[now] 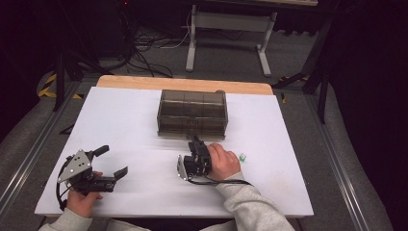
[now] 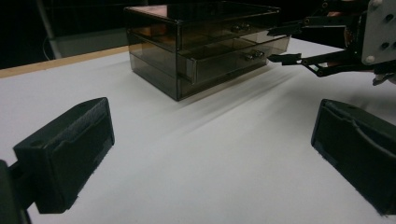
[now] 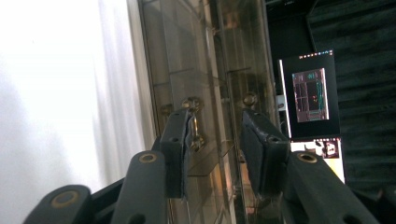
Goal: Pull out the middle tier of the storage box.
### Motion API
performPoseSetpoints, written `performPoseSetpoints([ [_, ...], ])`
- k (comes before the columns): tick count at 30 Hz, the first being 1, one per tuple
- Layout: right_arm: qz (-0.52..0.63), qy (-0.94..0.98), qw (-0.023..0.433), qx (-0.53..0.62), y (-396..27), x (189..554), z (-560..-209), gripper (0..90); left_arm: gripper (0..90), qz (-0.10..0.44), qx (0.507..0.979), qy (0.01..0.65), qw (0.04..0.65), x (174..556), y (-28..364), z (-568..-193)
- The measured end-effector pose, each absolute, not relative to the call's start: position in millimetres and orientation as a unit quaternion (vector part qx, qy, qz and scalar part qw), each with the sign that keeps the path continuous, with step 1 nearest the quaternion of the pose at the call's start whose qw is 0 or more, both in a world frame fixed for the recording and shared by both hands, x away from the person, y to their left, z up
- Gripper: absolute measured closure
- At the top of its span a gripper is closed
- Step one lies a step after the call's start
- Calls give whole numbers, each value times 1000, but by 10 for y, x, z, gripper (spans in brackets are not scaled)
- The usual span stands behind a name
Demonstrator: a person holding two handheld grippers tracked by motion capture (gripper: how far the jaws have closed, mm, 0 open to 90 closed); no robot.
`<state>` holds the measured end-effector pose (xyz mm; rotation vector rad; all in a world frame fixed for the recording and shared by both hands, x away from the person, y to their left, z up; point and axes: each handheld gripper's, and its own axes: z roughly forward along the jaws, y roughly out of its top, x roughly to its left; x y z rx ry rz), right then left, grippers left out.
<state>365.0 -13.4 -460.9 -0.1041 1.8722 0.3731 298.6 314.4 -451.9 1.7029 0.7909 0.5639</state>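
Jaws of the right gripper [image 3: 215,154] stand narrowly apart around a drawer knob [image 3: 195,133]; a skewed pull could slip off or drag the smoky acrylic drawer box [image 1: 192,114].

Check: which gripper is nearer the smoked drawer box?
Right. The right gripper is at the drawer box's front by a knob; the left gripper sits apart, near the table's left front.

no words or numbers clear enough to read, glowing screen [image 3: 310,94] behind the smoky see-through plastic drawer box [image 1: 192,114] too blurry to read
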Motion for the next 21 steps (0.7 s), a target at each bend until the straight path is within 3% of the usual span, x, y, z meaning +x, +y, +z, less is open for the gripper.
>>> performPoseSetpoints([
  [21, 280, 818, 502, -29, -277, 3572, -4340, 463, 3, 240, 721, 335, 557, 2980, 3142, -4516],
])
